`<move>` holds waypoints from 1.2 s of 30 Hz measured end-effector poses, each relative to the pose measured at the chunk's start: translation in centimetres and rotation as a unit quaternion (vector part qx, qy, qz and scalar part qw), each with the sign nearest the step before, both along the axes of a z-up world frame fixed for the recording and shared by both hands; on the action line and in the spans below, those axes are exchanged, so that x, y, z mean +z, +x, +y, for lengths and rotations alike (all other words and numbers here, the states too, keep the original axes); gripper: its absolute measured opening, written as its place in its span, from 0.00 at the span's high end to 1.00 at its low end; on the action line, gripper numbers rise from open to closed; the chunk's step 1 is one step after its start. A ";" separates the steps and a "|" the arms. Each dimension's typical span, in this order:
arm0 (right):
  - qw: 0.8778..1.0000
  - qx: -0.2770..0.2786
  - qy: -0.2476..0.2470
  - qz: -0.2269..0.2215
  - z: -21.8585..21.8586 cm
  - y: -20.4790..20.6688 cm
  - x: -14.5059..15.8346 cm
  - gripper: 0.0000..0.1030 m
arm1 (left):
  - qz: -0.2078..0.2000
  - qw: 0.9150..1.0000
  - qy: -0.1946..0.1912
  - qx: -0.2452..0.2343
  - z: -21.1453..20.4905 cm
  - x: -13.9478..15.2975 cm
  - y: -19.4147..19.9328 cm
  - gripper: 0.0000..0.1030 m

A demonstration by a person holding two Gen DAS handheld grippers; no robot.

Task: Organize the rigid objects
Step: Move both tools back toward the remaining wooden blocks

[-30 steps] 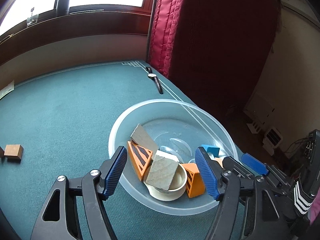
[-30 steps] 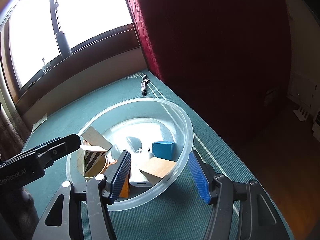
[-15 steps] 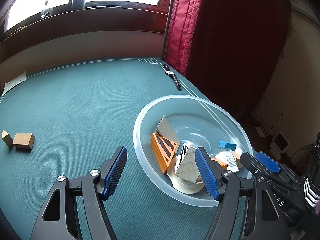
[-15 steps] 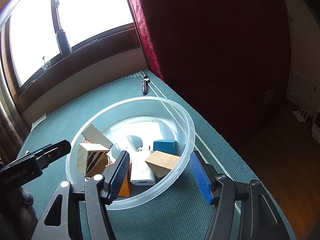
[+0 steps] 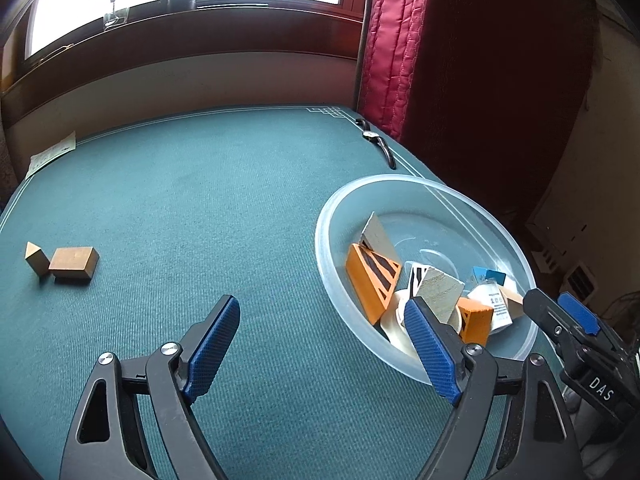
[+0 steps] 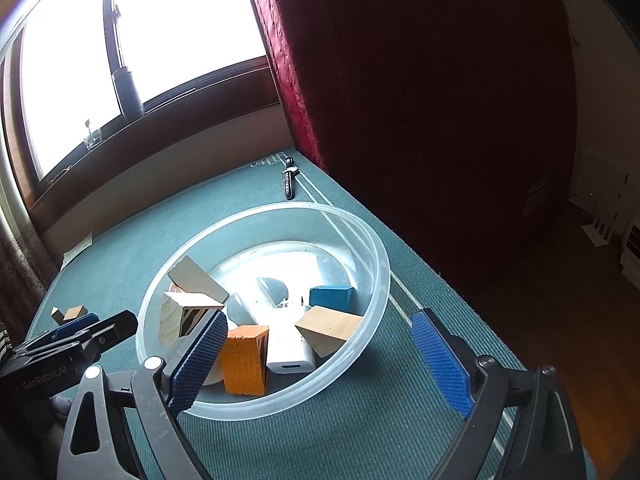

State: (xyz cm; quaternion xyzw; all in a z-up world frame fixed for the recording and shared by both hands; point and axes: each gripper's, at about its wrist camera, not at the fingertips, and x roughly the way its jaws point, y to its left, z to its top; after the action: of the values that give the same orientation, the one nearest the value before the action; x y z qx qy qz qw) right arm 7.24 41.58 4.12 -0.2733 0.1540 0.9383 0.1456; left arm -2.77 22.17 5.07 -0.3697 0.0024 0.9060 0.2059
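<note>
Translucent plastic bowl (image 6: 372,256) on green felt holds wooden wedges, orange blocks (image 6: 244,356), a white charger (image 6: 288,354), partly overlapping. Left gripper (image 5: 320,344) and right gripper (image 6: 316,356), jaws just widened, grasp nothing. Two wooden blocks (image 5: 74,263) lie left of the bowl.

Right gripper (image 6: 320,354): jaws just opened wider, spread apart, nothing held; near rim of clear bowl (image 6: 372,248) lies between them. Bowl on green table (image 6: 352,432) holds orange block (image 6: 244,364), white charger (image 6: 288,350), tan wedge (image 6: 332,328), blue block (image 6: 331,297), striped wooden pieces. Left gripper (image 6: 86,330) just beside bowl's left rim; wristwatch (image 6: 289,178) well beyond bowl.
</note>
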 end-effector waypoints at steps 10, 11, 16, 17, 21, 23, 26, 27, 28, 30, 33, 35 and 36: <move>0.999 0.020 0.022 0.015 -2.0 0.1 0.9 0.04 | -0.010 0.999 -0.003 0.041 -3.4 -0.5 -0.8 0.17; 0.999 0.022 0.024 0.016 -2.2 0.1 1.0 0.04 | -0.009 0.999 -0.004 0.043 -3.7 -0.4 -0.8 0.17; 0.999 0.035 0.031 0.020 -3.5 0.0 1.3 0.03 | -0.008 0.998 -0.004 0.059 -5.5 -0.3 -1.0 0.17; 0.999 0.037 0.034 0.021 -3.8 0.0 1.3 0.03 | -0.008 0.998 -0.004 0.062 -5.9 -0.3 -1.0 0.17; 0.998 0.044 0.045 0.026 -4.9 0.0 1.7 0.03 | -0.007 0.997 -0.001 0.080 -7.7 -0.2 -1.3 0.17; 0.997 0.047 0.047 0.028 -5.4 0.0 1.8 0.03 | -0.008 0.996 0.000 0.090 -8.7 -0.2 -1.6 0.17; 0.997 0.052 0.046 0.031 -6.2 -0.2 2.0 0.03 | -0.009 0.994 0.000 0.105 -10.1 -0.3 -1.9 0.17; 0.997 0.055 0.047 0.032 -6.6 -0.2 2.0 0.03 | -0.009 0.994 0.000 0.110 -10.6 -0.3 -2.0 0.17; 0.997 0.057 0.047 0.032 -6.9 -0.3 2.0 0.03 | -0.009 0.993 0.001 0.115 -11.1 -0.3 -2.0 0.17; 0.996 0.061 0.047 0.032 -7.5 -0.6 2.0 0.03 | -0.009 0.992 0.000 0.124 -12.0 -0.4 -2.1 0.17; 0.996 0.067 0.043 0.031 -8.2 -1.0 2.1 0.03 | -0.009 0.991 -0.005 0.137 -13.5 -0.6 -2.1 0.17; 0.996 0.071 0.040 0.031 -8.7 -1.2 2.1 0.03 | -0.011 0.989 -0.008 0.145 -14.4 -0.8 -2.2 0.17; 0.996 0.073 0.039 0.030 -9.0 -1.3 2.0 0.03 | -0.012 0.989 -0.009 0.150 -14.8 -0.9 -2.3 0.17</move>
State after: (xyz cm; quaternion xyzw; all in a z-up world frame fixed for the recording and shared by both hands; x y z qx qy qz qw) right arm 5.89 32.58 6.16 -0.2491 0.1012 0.9596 0.0830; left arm -5.05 7.33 4.22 -0.3787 -0.0474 0.9220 0.0646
